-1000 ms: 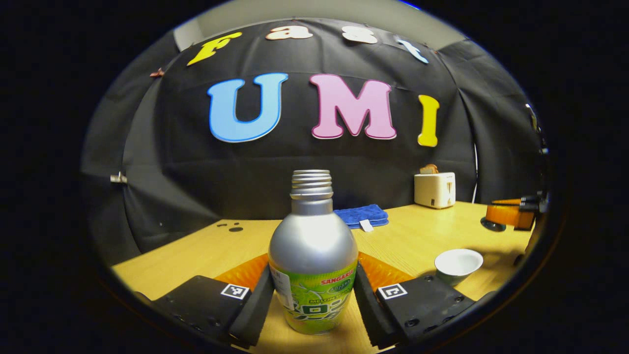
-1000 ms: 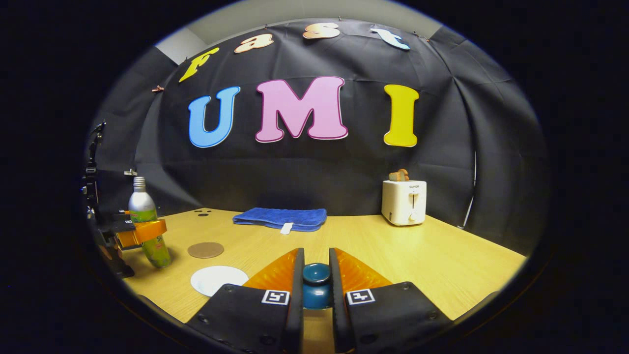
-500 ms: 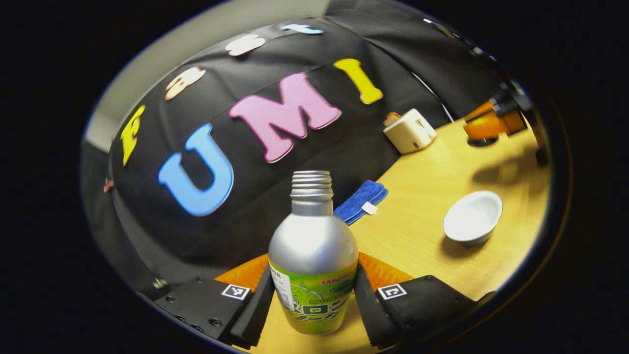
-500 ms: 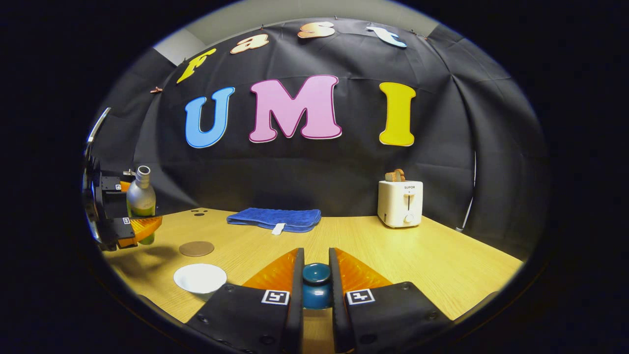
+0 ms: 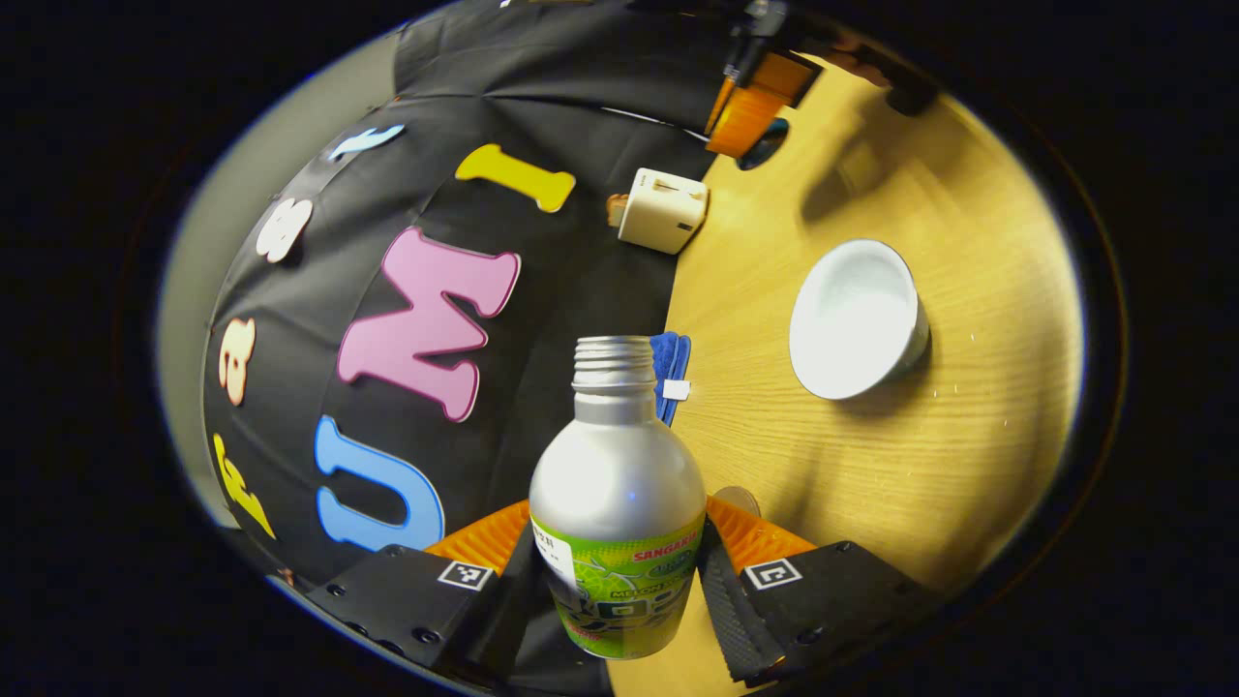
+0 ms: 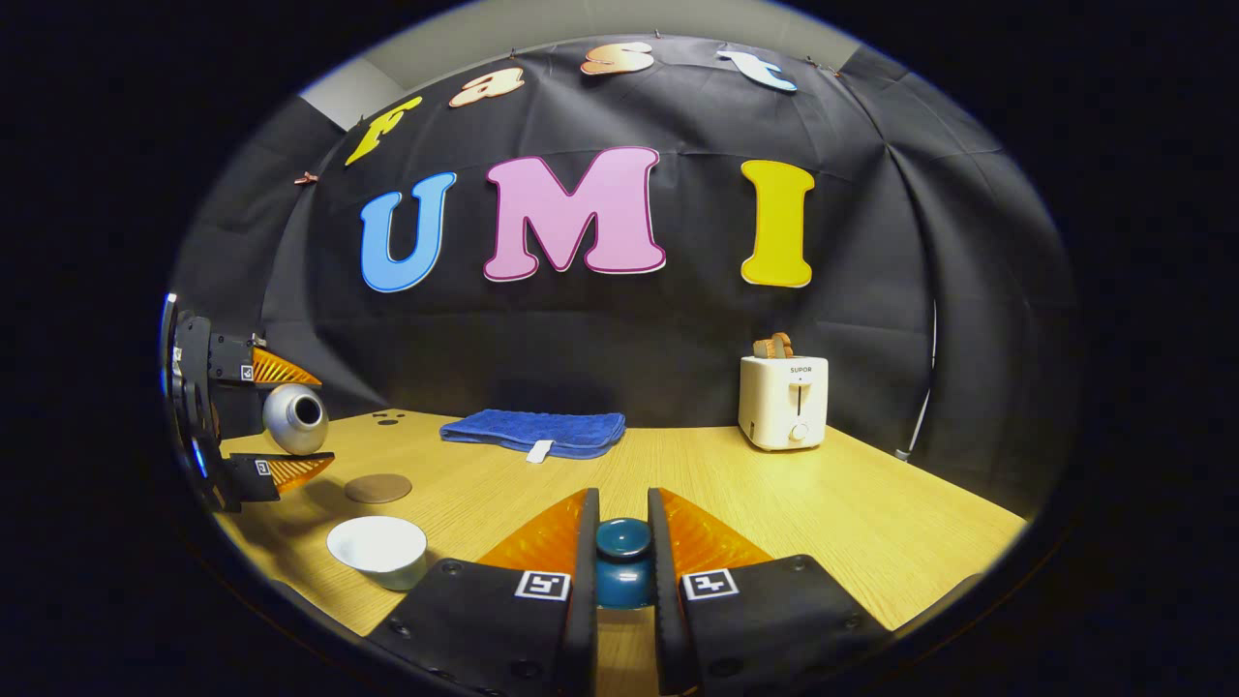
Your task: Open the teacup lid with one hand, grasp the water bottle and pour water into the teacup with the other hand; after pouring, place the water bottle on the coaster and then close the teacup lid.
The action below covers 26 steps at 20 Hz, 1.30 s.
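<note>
My left gripper (image 5: 617, 581) is shut on the silver water bottle (image 5: 617, 503) with a green label and no cap. In the right gripper view the bottle (image 6: 295, 418) lies nearly level in the air, its mouth turned toward the white teacup (image 6: 378, 549) below it. In the left gripper view the open teacup (image 5: 857, 305) sits on the wooden table (image 5: 968, 436). My right gripper (image 6: 622, 566) is shut on the knob of the dark blue teacup lid (image 6: 622, 561), low over the table. The round brown coaster (image 6: 378, 488) lies behind the cup.
A folded blue cloth (image 6: 532, 432) lies at the back of the table near the wall. A white toaster (image 6: 783, 401) with bread in it stands at the back right. In the left gripper view the toaster (image 5: 663, 210) and the other gripper (image 5: 750, 106) show beyond the cup.
The left gripper has lifted the bottle and rolled it from upright to nearly level, moving over toward the cup. The right gripper holds the lid almost still.
</note>
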### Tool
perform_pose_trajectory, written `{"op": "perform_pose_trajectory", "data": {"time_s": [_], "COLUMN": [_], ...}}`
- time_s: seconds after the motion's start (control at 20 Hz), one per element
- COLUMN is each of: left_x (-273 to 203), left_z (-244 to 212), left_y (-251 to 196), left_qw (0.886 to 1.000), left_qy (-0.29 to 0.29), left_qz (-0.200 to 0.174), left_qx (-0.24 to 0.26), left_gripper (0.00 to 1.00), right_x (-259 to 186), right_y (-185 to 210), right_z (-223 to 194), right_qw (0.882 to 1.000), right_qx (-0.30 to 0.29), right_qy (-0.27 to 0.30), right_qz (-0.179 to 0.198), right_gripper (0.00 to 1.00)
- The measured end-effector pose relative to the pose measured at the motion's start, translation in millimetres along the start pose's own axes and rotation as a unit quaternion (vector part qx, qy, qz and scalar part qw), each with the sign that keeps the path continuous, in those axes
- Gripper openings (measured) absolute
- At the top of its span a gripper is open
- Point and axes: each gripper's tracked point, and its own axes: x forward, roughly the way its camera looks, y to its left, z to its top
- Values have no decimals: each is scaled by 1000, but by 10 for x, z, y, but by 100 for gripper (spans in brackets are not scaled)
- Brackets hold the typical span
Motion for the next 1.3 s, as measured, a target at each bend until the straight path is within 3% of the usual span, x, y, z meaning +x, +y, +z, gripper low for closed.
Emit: {"op": "perform_pose_trajectory", "data": {"time_s": [0.2,0.5,1.3], "left_x": [41,56,86], "left_z": [38,135,182], "left_y": [-60,-169,-25], "left_qw": [997,988,961], "left_qy": [-8,-19,-25], "left_qz": [-11,-43,-62], "left_qx": [77,149,270], "left_gripper": [79,79,79], "right_x": [5,4,9], "right_y": [-6,-6,13], "right_z": [-3,-3,-4], "right_qw": [1000,1000,1000], "right_qx": [0,0,0], "right_qy": [0,0,0], "right_qz": [0,1,7], "right_gripper": [27,28,28]}}
